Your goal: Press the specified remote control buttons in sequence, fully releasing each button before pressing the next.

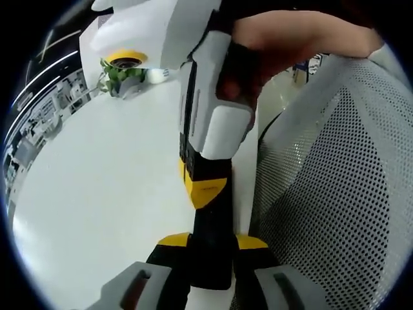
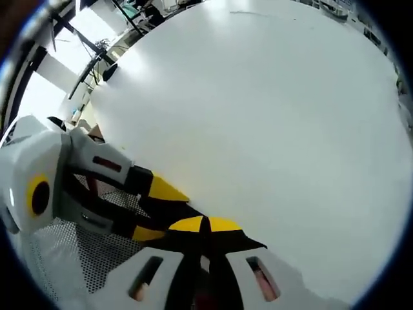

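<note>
My right gripper is shut, its yellow tips meeting over the white table. In the left gripper view a hand holds that right gripper, which comes down from the top with its black jaws pressed together. They run between the spread jaws of my left gripper. I cannot tell whether the left jaws touch them. From the right gripper view, the left gripper enters from the left, white-bodied, with its two yellow-tipped jaws apart.
A green patterned object with a yellow rim and a small white thing stand at the table's far side. Grey mesh, like a chair back, lies close on the right and also appears as mesh below the left gripper.
</note>
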A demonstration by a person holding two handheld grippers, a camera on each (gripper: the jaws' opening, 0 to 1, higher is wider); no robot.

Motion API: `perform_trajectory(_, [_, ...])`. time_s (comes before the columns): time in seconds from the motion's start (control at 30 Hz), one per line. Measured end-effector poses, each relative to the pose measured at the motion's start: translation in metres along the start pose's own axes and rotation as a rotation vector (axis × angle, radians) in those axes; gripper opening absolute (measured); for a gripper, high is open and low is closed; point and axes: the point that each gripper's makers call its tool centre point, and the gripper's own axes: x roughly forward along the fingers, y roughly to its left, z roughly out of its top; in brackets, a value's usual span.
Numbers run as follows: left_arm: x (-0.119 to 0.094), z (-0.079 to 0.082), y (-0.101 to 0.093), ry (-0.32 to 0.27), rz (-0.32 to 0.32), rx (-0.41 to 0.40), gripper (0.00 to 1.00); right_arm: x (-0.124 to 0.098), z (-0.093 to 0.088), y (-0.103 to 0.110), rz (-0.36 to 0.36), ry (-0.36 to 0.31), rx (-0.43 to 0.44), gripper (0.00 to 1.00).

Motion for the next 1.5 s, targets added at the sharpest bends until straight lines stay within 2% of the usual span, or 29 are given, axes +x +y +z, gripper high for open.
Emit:
perform_trajectory(0.07, [0.0,0.0,0.0,0.001,0.0,-0.001,0.25,-0.0012,-0.0006,-0.0063,-0.041,0.003,-0.019,0.0])
perform_trajectory(0.47, [-0.0006,0.0002,-0.0011,0.004,0.002,-0.004,0.26,0.0024,0.0015,0.0005,-0.015,0.007,-0.051,0.0])
perform_trajectory(0.77, [-0.0005,0.0,-0.0003,0.005,0.005,-0.011,0.25,0.0013,-0.0003,0.0014,-0.044,0.007,-0.087,0.0])
perform_trajectory(0.87, [-0.0005,0.0,-0.0002,0.005,0.004,-0.011,0.25,0.0018,0.0001,0.002,-0.057,-0.004,-0.123,0.0])
perform_trajectory(1.13, [-0.0003,0.0001,-0.0001,0.004,0.004,-0.016,0.24,0.0026,0.0019,0.0014,-0.059,-0.003,-0.122,0.0])
perform_trajectory(1.3, [-0.0005,0.0002,-0.0005,0.0,0.005,-0.01,0.25,0.0017,0.0017,0.0005,-0.034,-0.022,-0.08,0.0])
perform_trajectory(1.5, [-0.0007,0.0002,-0.0002,0.001,0.005,-0.009,0.25,0.0005,-0.0001,0.0009,-0.039,0.011,-0.091,0.0])
